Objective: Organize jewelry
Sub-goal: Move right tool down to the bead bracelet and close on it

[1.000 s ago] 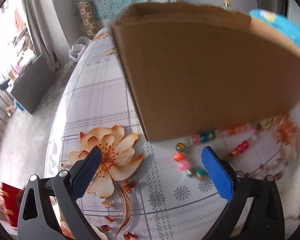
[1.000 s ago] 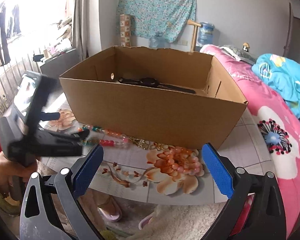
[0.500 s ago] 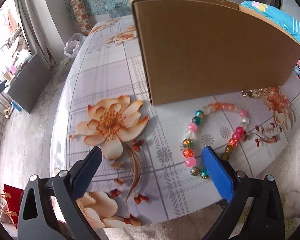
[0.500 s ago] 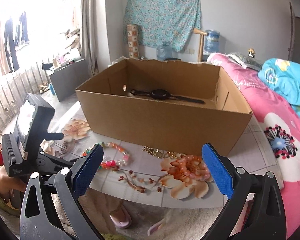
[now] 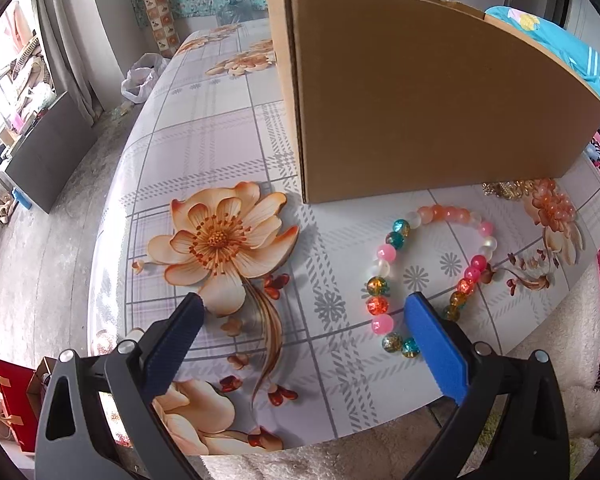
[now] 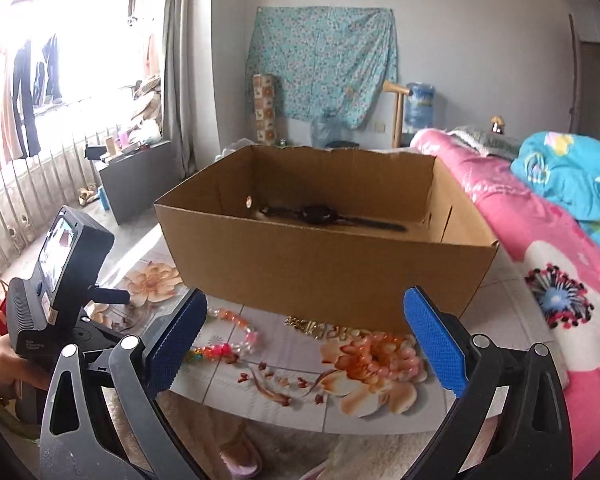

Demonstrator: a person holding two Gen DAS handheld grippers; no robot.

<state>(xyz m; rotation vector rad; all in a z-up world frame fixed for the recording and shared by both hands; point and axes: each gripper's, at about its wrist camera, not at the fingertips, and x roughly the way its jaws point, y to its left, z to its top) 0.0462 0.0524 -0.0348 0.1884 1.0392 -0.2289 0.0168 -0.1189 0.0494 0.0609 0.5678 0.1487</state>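
Black wristwatch (image 6: 318,214) was seen inside open brown cardboard box (image 6: 324,264); multicoloured beaded bracelet (image 5: 428,276) and gold chain (image 6: 320,326) were left on floral tabletop (image 5: 220,152); left gripper (image 5: 300,310) and right gripper (image 6: 304,308) were held wide, empty

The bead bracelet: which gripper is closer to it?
Left. The left gripper hangs just over the bracelet, one finger at its beads. The right gripper sits further back, off the table edge.

Grey walls (image 6: 480,60), bright window (image 6: 68,48), teal floral cloth (image 6: 324,60), pink bed (image 6: 540,260), concrete floor (image 5: 32,240)
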